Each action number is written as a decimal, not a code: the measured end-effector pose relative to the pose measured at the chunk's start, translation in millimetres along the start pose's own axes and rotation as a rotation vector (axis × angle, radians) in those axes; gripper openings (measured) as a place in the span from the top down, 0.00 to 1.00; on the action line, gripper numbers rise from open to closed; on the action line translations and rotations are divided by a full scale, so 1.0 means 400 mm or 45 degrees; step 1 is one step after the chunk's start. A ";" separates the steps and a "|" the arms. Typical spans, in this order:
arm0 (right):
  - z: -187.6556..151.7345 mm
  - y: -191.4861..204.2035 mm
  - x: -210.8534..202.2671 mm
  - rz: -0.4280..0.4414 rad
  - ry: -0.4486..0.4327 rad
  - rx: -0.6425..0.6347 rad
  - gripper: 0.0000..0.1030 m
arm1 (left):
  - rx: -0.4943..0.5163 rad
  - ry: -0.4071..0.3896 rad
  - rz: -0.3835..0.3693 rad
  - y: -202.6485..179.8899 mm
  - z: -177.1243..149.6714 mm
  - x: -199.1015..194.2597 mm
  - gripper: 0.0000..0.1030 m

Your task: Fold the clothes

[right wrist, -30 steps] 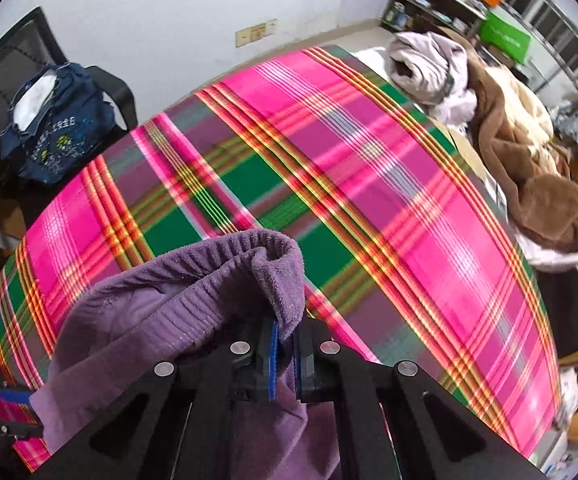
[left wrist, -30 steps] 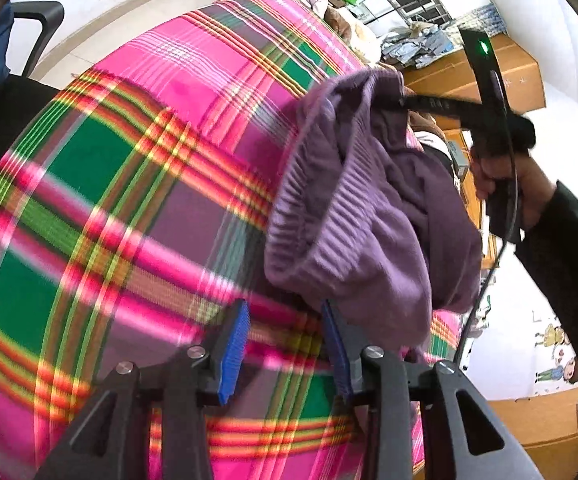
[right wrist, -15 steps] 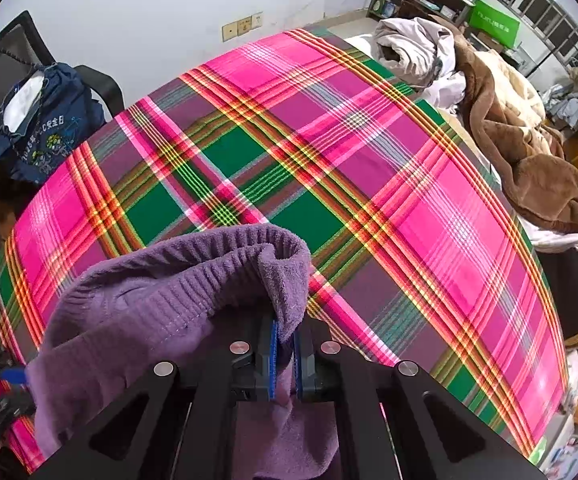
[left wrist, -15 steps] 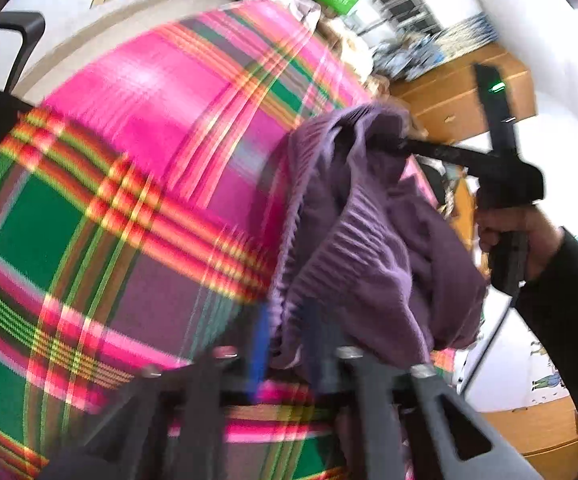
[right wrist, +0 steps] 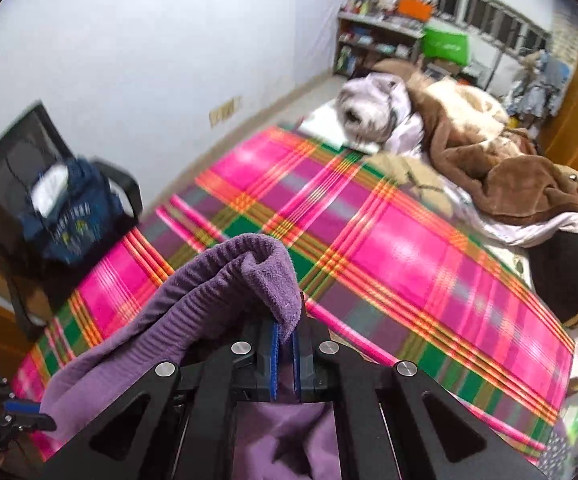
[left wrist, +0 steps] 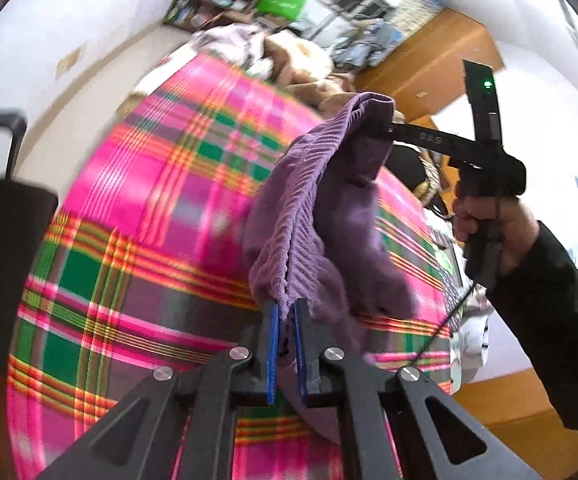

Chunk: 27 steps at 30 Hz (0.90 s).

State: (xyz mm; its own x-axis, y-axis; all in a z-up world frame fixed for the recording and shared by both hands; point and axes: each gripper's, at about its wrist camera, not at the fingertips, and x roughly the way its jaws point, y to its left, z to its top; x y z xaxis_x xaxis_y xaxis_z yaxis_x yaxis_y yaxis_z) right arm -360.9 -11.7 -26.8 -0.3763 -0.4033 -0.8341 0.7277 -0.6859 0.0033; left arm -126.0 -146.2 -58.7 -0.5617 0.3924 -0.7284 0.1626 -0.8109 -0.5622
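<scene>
Both hand-held grippers have lifted the purple garment (left wrist: 321, 216) higher above the plaid bed cover (left wrist: 161, 208) than one second ago. Left hand-held gripper (left wrist: 285, 320) is closing on its ribbed hem; right hand-held gripper (right wrist: 285, 344) is clamped on another edge. Only the left view shows the person's hand (left wrist: 485, 220); only the right view shows the brown blanket (right wrist: 521, 176).

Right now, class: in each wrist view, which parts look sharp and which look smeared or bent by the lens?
Left wrist view: the purple garment and left gripper are crisp; the plaid bedspread streaks with motion blur. Right wrist view: the right gripper is sharp, the blue bag smeared, and fisheye distortion bows the walls.
</scene>
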 end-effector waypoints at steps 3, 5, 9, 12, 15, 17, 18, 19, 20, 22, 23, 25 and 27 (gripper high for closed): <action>-0.028 -0.059 -0.113 -0.020 -0.105 0.066 0.96 | 0.095 -0.011 -0.028 -0.129 0.016 -0.019 0.93; -0.061 -0.114 -0.202 -0.040 -0.182 0.139 0.96 | 0.189 -0.025 -0.053 -0.206 -0.007 -0.076 0.93; -0.145 -0.241 -0.393 -0.126 -0.341 0.287 0.96 | 0.350 -0.037 -0.168 -0.387 -0.014 -0.104 0.93; -0.213 -0.329 -0.530 -0.206 -0.443 0.374 0.96 | 0.478 -0.031 -0.270 -0.536 -0.034 -0.102 0.94; -0.290 -0.430 -0.700 -0.328 -0.560 0.456 0.96 | 0.597 -0.004 -0.398 -0.696 -0.063 -0.088 0.94; -0.328 -0.475 -0.800 -0.404 -0.617 0.481 0.96 | 0.694 0.003 -0.474 -0.795 -0.087 -0.075 0.94; -0.349 -0.499 -0.858 -0.449 -0.648 0.494 0.96 | 0.733 0.006 -0.513 -0.839 -0.098 -0.080 0.94; -0.369 -0.523 -0.915 -0.493 -0.680 0.507 0.96 | 0.773 0.008 -0.553 -0.885 -0.109 -0.085 0.94; -0.386 -0.543 -0.971 -0.530 -0.716 0.523 0.96 | 0.833 0.001 -0.614 -0.951 -0.122 -0.095 0.94; -0.425 -0.583 -1.112 -0.614 -0.815 0.551 0.96 | 0.913 -0.019 -0.695 -1.040 -0.143 -0.124 0.94; -0.435 -0.589 -1.161 -0.649 -0.851 0.549 0.96 | 0.957 -0.037 -0.747 -1.090 -0.156 -0.148 0.94; -0.446 -0.584 -1.287 -0.726 -0.942 0.517 0.96 | 1.025 -0.072 -0.840 -1.170 -0.176 -0.191 0.94; -0.445 -0.572 -1.397 -0.786 -1.023 0.475 0.96 | 1.064 -0.132 -0.932 -1.217 -0.181 -0.249 0.94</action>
State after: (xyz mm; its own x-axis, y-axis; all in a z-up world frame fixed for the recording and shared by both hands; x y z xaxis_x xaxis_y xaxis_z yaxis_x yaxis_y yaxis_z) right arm -214.9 478.5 340.2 -0.9835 -0.1105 -0.1436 0.1134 -0.9935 -0.0125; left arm -90.5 241.0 259.2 -0.3697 0.8887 -0.2711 -0.8103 -0.4512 -0.3741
